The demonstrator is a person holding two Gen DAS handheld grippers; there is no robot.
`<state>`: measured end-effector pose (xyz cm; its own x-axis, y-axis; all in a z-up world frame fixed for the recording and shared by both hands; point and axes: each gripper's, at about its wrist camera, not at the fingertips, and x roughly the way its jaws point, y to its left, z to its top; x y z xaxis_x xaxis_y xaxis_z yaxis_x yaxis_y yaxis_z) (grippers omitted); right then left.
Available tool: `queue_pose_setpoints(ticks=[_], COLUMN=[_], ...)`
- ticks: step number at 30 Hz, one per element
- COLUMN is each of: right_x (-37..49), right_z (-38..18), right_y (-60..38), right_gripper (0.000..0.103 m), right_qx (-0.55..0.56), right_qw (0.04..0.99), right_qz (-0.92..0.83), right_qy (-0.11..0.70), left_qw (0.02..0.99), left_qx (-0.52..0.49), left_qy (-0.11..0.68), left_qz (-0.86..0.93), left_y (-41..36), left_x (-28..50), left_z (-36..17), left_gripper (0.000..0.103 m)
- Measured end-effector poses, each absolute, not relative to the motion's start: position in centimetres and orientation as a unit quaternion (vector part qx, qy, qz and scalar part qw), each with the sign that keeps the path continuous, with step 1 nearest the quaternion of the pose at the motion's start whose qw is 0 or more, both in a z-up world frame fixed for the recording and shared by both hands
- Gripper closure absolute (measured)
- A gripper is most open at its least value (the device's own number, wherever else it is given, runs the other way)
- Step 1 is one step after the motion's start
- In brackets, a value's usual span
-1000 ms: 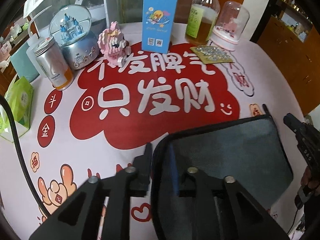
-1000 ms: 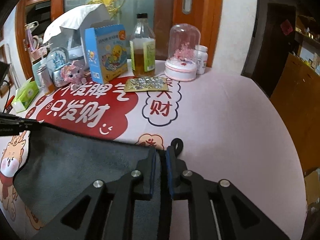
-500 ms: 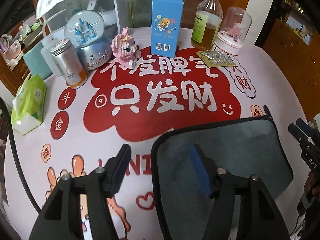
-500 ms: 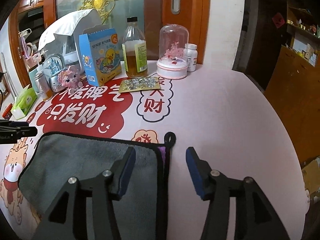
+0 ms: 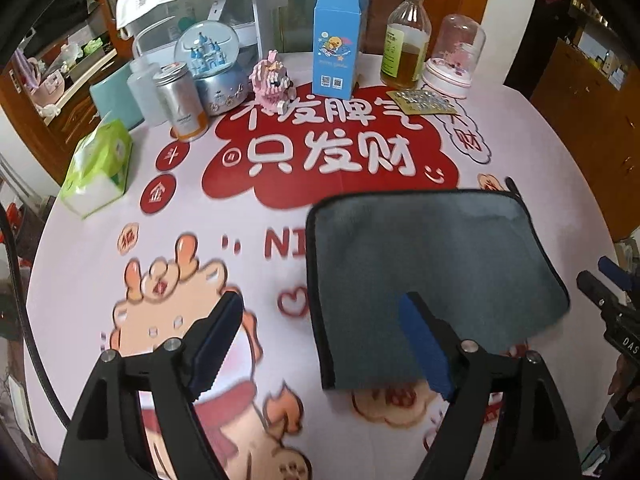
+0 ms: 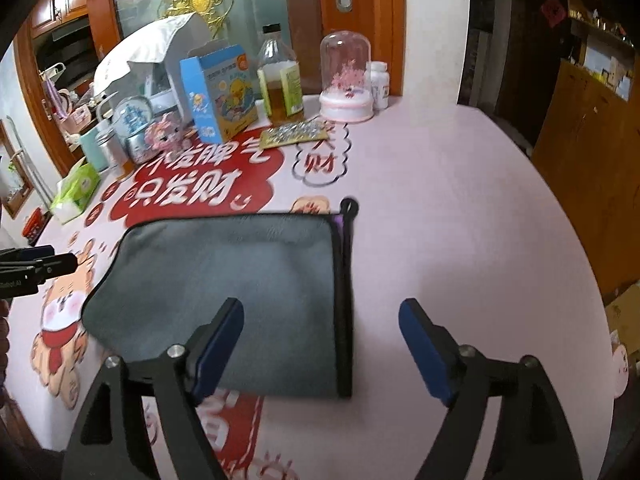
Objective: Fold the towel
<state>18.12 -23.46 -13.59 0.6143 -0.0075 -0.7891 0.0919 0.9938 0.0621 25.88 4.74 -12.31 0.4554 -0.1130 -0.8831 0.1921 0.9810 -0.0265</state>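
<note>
Grey towel [image 5: 432, 264] looks soft, light and probably limp; my fingers [image 5: 218, 340] are spread on both hands, so pinch its black-hemmed corner.

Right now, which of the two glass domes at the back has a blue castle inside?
The snow globe on the silver base, beside the metal can. The other dome holds pink blossoms on a white base.

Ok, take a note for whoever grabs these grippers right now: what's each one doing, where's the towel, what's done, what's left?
Left gripper: open, holding nothing, above the towel's left edge.
Right gripper: open, holding nothing, above the towel's right edge.
Grey towel: flat on the printed tablecloth, already doubled over, hanging loop at its far right corner.
Done: one fold, both sides let go.
Left: probably another fold if a smaller bundle is wanted; regrip first.
</note>
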Motion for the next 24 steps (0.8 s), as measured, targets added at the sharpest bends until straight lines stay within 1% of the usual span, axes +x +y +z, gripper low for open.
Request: queue_pose_setpoints(ticks=[2,8,11,13,19,22,24], right_x=[16.7,12.9,11.0,10.0,6.0,4.4,3.2], right_z=[-13.3,-12.1,-11.4,-11.0,-8.7,-7.6,-6.6], right_y=[-23.1,-22.3,-22.0,-22.0,-21.4,-20.9,-20.5], right_gripper=[0.016,0.010,0.009,0.009,0.009,0.005,0.004], right_qx=[0.049,0.065,0.062,0.064,0.069,0.066,0.062], right_qw=[0.895,0.893,0.895,0.895,0.895,0.895,0.895], right_qz=[-0.022,-0.006,-0.008,-0.008,0.004,0.012,0.014], right_qy=[0.442,0.446,0.442,0.442,0.440,0.440,0.441], left_qw=[0.852,0.854,0.858,0.859,0.865,0.865,0.868], left_qx=[0.037,0.034,0.037,0.032,0.041,0.039,0.039], left_qy=[0.514,0.509,0.501,0.498,0.488,0.487,0.481], left_qz=[-0.092,-0.102,-0.106,-0.112,-0.111,-0.114,-0.116], left_y=[4.8,4.6,4.4,4.3,3.6,3.5,3.5], left_x=[24.2,20.1,17.9,16.3,12.3,10.2,9.0], left_z=[-11.8,-10.5,-9.7,-9.0,-7.0,-5.9,-5.0], left_gripper=[0.020,0.019,0.017,0.013,0.010,0.006,0.005])
